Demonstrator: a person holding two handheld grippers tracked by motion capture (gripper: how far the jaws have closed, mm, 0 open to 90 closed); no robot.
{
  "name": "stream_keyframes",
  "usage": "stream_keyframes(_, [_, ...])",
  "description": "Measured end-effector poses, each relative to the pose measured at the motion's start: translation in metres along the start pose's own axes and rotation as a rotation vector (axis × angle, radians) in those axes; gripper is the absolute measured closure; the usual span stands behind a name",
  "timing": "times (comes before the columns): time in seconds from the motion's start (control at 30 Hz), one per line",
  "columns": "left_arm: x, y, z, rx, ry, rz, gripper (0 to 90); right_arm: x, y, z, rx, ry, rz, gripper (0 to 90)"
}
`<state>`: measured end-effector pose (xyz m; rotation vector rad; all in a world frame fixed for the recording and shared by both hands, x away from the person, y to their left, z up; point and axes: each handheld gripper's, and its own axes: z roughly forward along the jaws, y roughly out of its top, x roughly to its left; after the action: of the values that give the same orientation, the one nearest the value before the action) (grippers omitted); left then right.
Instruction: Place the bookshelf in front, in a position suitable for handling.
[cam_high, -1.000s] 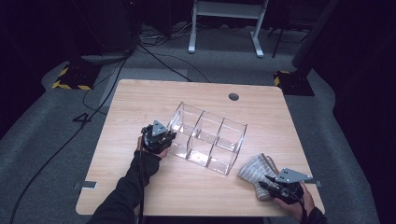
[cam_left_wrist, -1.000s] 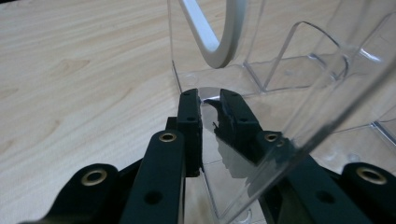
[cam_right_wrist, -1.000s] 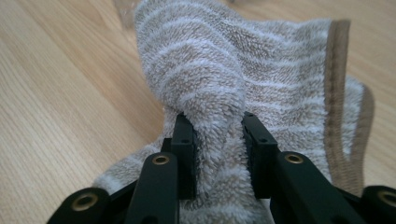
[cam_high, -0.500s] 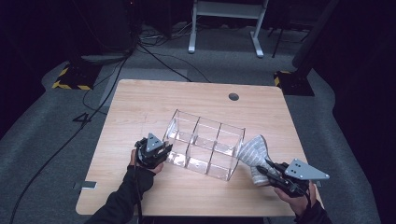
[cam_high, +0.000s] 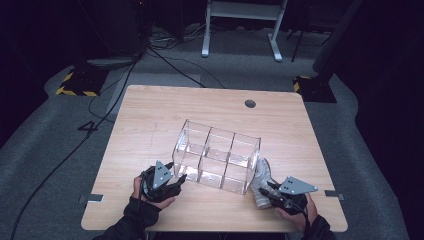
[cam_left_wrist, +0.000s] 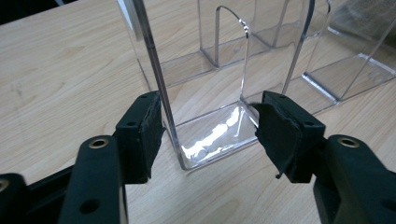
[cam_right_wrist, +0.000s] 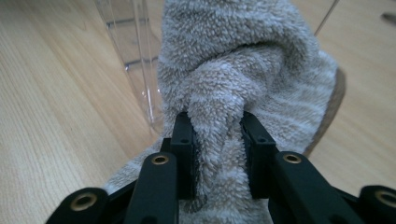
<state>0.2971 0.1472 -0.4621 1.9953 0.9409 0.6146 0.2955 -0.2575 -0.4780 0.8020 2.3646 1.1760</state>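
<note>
A clear acrylic organizer (cam_high: 216, 157) with several open compartments stands at the table's middle. My left gripper (cam_high: 178, 179) is at its front left corner. In the left gripper view the jaws (cam_left_wrist: 208, 123) have just been opening and now straddle the corner wall of the clear organizer (cam_left_wrist: 205, 135); the right pad (cam_left_wrist: 275, 133) stands off it. My right gripper (cam_high: 265, 191) is by the organizer's front right corner, shut on a grey fluffy cloth (cam_high: 262, 180). The right gripper (cam_right_wrist: 217, 154) pinches a fold of the grey cloth (cam_right_wrist: 243, 60), which leans against the organizer wall (cam_right_wrist: 135, 51).
The wooden table (cam_high: 150, 120) has a round cable hole (cam_high: 250, 103) at the back. Cables (cam_high: 165, 60) and a white stand (cam_high: 240, 30) lie on the floor beyond. The table's front edge is close under both hands.
The left gripper came toward the front edge, drawing the organizer's corner with it, then opened its jaws. The right gripper carried the cloth leftward to the organizer's right end.
</note>
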Motion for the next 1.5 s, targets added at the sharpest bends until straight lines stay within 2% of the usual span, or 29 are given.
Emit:
stream_keyframes(0.03, [-0.001, -0.001, -0.001, 0.009, 0.013, -0.004, 40.5, 0.003, -0.004, 0.006, 0.032, -0.006, -0.022, 70.6])
stream_keyframes(0.1, [-0.004, -0.004, -0.004, 0.000, 0.003, -0.022, 39.1, 0.004, -0.007, 0.011, 0.050, 0.009, -0.007, 70.4])
stream_keyframes(0.13, [-0.005, -0.004, -0.005, 0.003, -0.004, -0.019, 39.1, 0.004, -0.008, 0.013, 0.059, 0.006, -0.016, 70.4])
stream_keyframes(0.2, [-0.011, -0.006, -0.008, 0.014, -0.003, -0.020, 37.5, 0.004, -0.009, 0.014, 0.062, 0.001, -0.023, 70.3])
stream_keyframes(0.27, [-0.017, -0.008, -0.011, 0.015, -0.015, -0.002, 37.4, 0.003, -0.009, 0.014, 0.064, 0.008, -0.013, 70.2])
stream_keyframes(0.3, [-0.019, -0.008, -0.012, 0.023, -0.020, -0.013, 37.5, 0.003, -0.009, 0.014, 0.064, 0.006, -0.014, 70.2])
stream_keyframes(0.37, [-0.022, -0.011, -0.012, 0.028, -0.072, -0.029, 37.6, 0.004, -0.009, 0.014, 0.069, 0.002, -0.018, 70.1])
stream_keyframes(0.43, [-0.026, -0.010, -0.007, 0.036, -0.083, 0.018, 37.5, 0.004, -0.009, 0.013, 0.072, 0.001, -0.018, 70.0])
stream_keyframes(0.47, [-0.027, -0.009, -0.003, 0.043, -0.117, 0.026, 37.1, 0.004, -0.009, 0.013, 0.072, 0.003, -0.019, 70.0])
stream_keyframes(0.57, [-0.030, -0.005, 0.012, 0.072, -0.150, 0.074, 36.9, 0.003, -0.008, 0.013, 0.066, 0.003, -0.026, 69.9])
stream_keyframes(0.6, [-0.028, -0.003, 0.015, 0.063, -0.164, 0.066, 36.9, 0.003, -0.008, 0.012, 0.067, 0.000, -0.028, 69.9])
stream_keyframes(0.67, [-0.024, 0.002, 0.024, 0.059, -0.161, 0.031, 37.0, 0.002, -0.007, 0.009, 0.058, -0.001, -0.021, 69.9])
stream_keyframes(0.7, [-0.023, 0.005, 0.027, 0.056, -0.169, 0.018, 37.0, 0.002, -0.007, 0.008, 0.053, -0.005, -0.021, 69.9])
stream_keyframes(0.8, [-0.023, 0.013, 0.039, 0.041, -0.173, 0.028, 39.8, -0.002, -0.002, -0.001, 0.002, -0.019, -0.011, 70.2])
stream_keyframes(0.87, [-0.026, 0.017, 0.048, 0.056, -0.166, 0.045, 41.2, -0.005, 0.002, -0.008, -0.030, -0.036, -0.007, 70.2])
stream_keyframes(0.97, [-0.027, 0.020, 0.060, 0.076, -0.171, 0.051, 43.2, -0.009, 0.011, -0.023, -0.111, -0.060, 0.013, 70.3])
stream_keyframes(1.0, [-0.027, 0.020, 0.060, 0.076, -0.171, 0.051, 43.3, -0.009, 0.011, -0.023, -0.111, -0.060, 0.013, 70.3])
stream_keyframes(1.07, [-0.028, 0.021, 0.067, 0.090, -0.171, 0.047, 43.4, -0.012, 0.022, -0.034, -0.182, -0.081, 0.030, 70.2])
stream_keyframes(1.13, [-0.029, 0.021, 0.074, 0.102, -0.165, 0.055, 44.8, -0.015, 0.030, -0.038, -0.225, -0.093, 0.043, 70.1])
stream_keyframes(1.23, [-0.028, 0.020, 0.080, 0.114, -0.169, 0.042, 46.4, -0.018, 0.040, -0.039, -0.266, -0.101, 0.059, 70.1])
stream_keyframes(1.33, [-0.028, 0.020, 0.083, 0.121, -0.171, 0.052, 47.8, -0.016, 0.044, -0.031, -0.258, -0.093, 0.054, 70.0])
stream_keyframes(1.4, [-0.028, 0.020, 0.086, 0.125, -0.180, 0.041, 50.2, -0.014, 0.043, -0.027, -0.244, -0.089, 0.049, 69.9])
stream_keyframes(1.5, [-0.028, 0.018, 0.089, 0.137, -0.177, 0.059, 50.9, -0.013, 0.038, -0.019, -0.222, -0.070, 0.062, 69.8])
